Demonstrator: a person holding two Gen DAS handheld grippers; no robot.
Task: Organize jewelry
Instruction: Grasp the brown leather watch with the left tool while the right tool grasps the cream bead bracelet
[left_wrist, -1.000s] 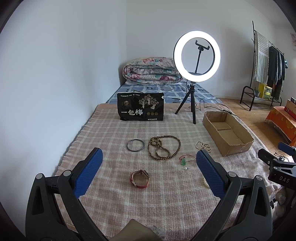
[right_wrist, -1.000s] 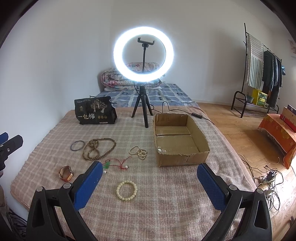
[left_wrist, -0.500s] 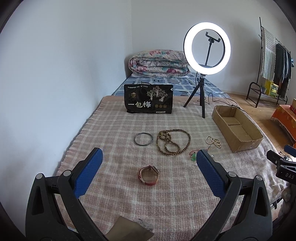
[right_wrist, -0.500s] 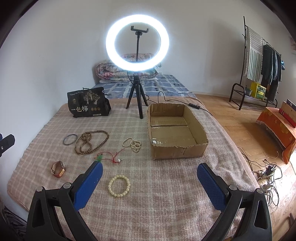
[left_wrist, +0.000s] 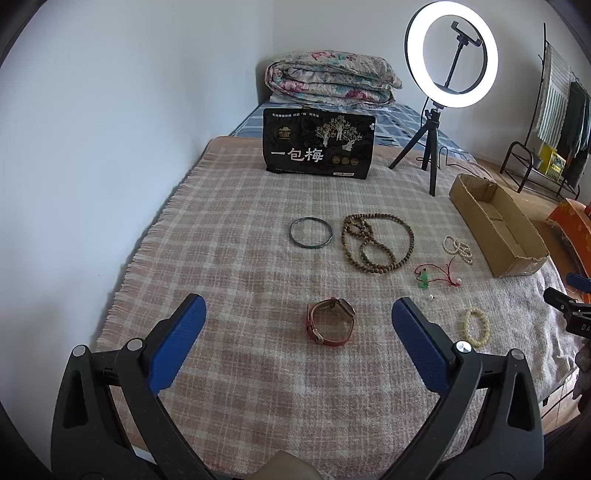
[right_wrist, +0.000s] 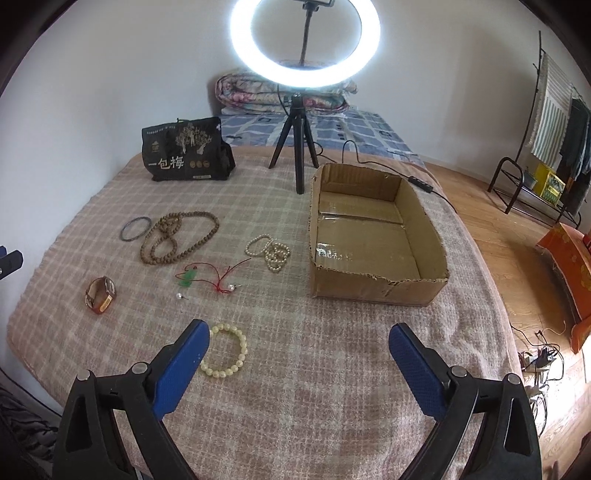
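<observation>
Jewelry lies on a pink plaid blanket (left_wrist: 229, 221). A red-strap watch (left_wrist: 330, 327) sits just ahead of my open, empty left gripper (left_wrist: 299, 314). Beyond it lie a dark bangle (left_wrist: 311, 233), a long brown bead necklace (left_wrist: 376, 243), a red cord with a green pendant (left_wrist: 424, 278), a small pearl strand (left_wrist: 458, 249) and a cream bead bracelet (left_wrist: 476, 326). My right gripper (right_wrist: 298, 334) is open and empty; the cream bracelet (right_wrist: 225, 354) lies beside its left finger. An empty cardboard box (right_wrist: 373, 236) stands ahead of it.
A black printed bag (left_wrist: 318, 146) stands at the far side. A ring light on a tripod (right_wrist: 303, 74) stands behind the box. A folded quilt (left_wrist: 332, 81) lies on the mattress beyond. The blanket's edge drops off at the left and right.
Both grippers have moved forward and lower toward the blanket. The watch is nearer the left gripper; the cream bracelet is now beside the right gripper's left finger. Nothing was picked up.
</observation>
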